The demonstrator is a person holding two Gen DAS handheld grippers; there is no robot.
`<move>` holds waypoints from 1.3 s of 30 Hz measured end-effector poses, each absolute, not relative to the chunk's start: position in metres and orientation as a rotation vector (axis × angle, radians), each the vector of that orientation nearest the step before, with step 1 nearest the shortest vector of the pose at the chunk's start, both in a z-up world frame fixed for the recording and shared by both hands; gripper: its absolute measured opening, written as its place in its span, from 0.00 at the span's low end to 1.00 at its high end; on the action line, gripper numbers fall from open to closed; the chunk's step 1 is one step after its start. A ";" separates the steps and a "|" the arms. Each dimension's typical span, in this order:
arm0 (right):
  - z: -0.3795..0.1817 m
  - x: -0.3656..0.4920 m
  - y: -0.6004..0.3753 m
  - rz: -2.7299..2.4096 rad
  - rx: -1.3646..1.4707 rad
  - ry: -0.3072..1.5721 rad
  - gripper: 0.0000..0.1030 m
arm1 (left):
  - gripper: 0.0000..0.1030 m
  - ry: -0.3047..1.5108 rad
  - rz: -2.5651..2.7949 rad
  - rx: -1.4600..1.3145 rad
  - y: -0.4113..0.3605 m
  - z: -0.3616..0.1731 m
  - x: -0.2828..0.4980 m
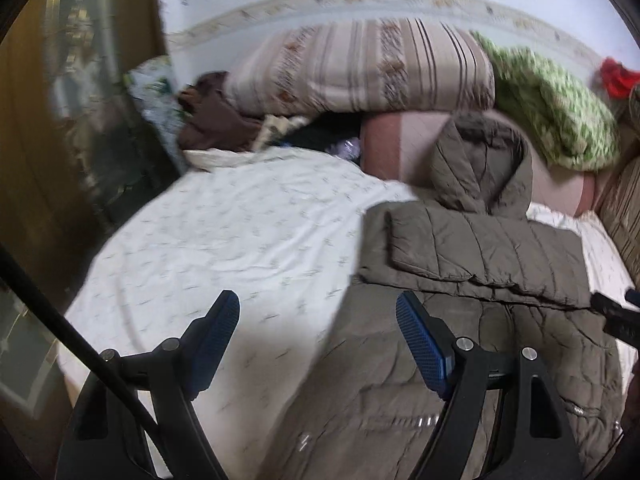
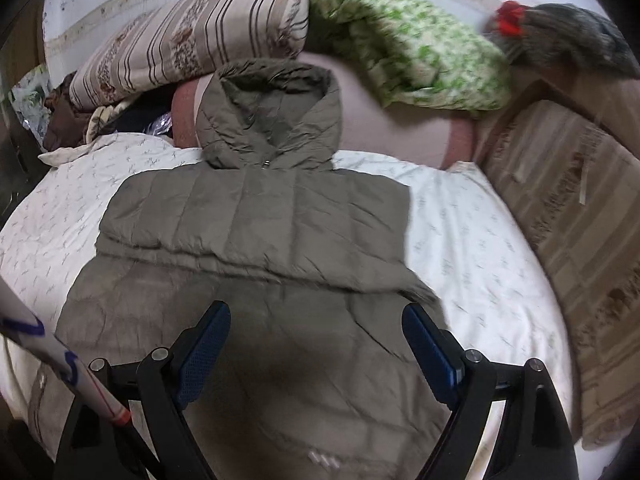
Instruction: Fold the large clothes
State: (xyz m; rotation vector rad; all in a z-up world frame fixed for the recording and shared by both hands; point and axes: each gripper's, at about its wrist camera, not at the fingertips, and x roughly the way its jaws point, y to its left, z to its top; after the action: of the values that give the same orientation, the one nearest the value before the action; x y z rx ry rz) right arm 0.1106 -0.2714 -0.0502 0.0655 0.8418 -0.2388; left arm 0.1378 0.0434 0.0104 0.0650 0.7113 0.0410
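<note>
Both the left tool and right tool gape wide and empty above the soft, puffy, slippery hooded down jacket on the bed; its hem corners look best to pinch.

Both wrist cameras look steeply down from close above the bed, facing the wall at twelve o'clock; the left sits nearer nine o'clock, and both share the coat and pillows.
</note>
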 end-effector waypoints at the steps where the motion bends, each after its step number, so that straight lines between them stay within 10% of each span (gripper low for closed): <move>1: -0.056 0.128 -0.268 -0.231 0.067 0.853 0.88 | 0.77 0.729 0.031 0.068 0.039 0.002 0.153; 14: -0.148 0.282 -0.276 -0.324 0.071 1.012 0.75 | 0.77 0.908 -0.019 0.033 0.032 -0.098 0.256; 39: -0.046 0.379 -0.255 -0.247 0.280 0.849 0.80 | 0.77 0.974 -0.108 -0.087 0.066 -0.111 0.266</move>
State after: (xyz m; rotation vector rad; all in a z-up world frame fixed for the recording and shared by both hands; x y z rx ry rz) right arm 0.3787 -0.2554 -0.0457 0.2795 0.8488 -0.2474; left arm 0.2657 0.0660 -0.1106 -0.0871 0.9737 -0.1076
